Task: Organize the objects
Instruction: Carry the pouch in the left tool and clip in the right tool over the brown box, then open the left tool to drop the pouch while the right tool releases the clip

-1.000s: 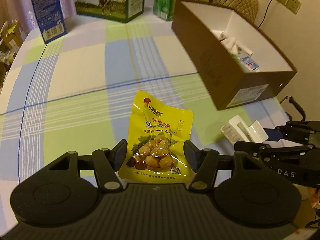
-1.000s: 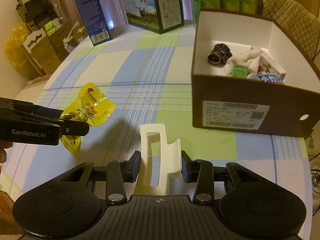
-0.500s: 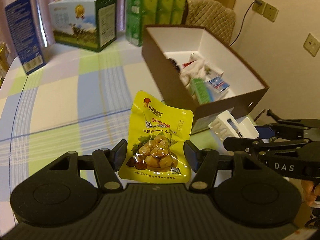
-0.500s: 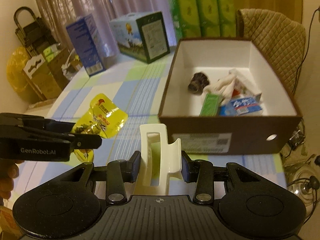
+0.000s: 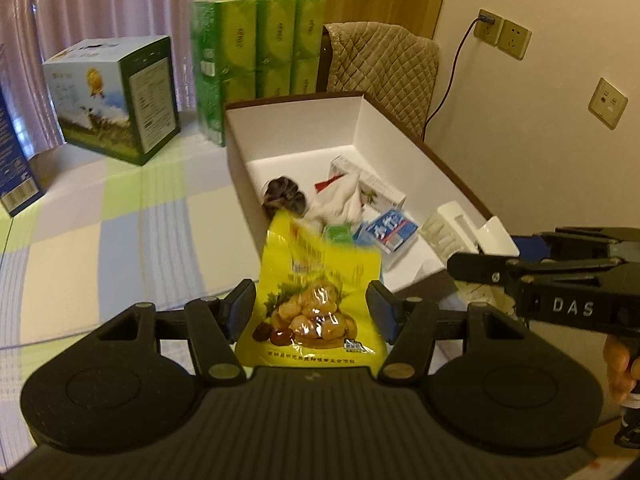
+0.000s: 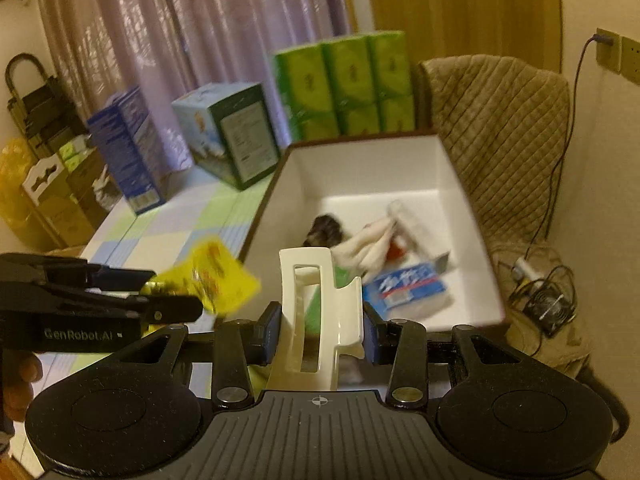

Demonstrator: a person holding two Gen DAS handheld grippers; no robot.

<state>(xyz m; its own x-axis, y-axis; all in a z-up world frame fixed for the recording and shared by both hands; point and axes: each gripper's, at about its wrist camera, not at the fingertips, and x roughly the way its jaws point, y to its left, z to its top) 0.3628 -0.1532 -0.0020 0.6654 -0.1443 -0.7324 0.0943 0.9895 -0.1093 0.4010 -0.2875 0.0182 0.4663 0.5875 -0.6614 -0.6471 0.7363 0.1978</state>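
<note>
Half the yellow pouch [image 5: 316,300] motion-blurred

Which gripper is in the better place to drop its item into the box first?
Right, probably: its clip already looks to hang over the box interior, while the left's yellow pouch seems only at the near wall.

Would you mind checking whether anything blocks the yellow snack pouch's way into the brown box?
Nothing visible does. The yellow snack pouch, in the left hand-held gripper, hangs by the open brown box, whose near floor is bare.

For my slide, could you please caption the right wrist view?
Right gripper carries white plastic hair claw toward brown cardboard box.
</note>
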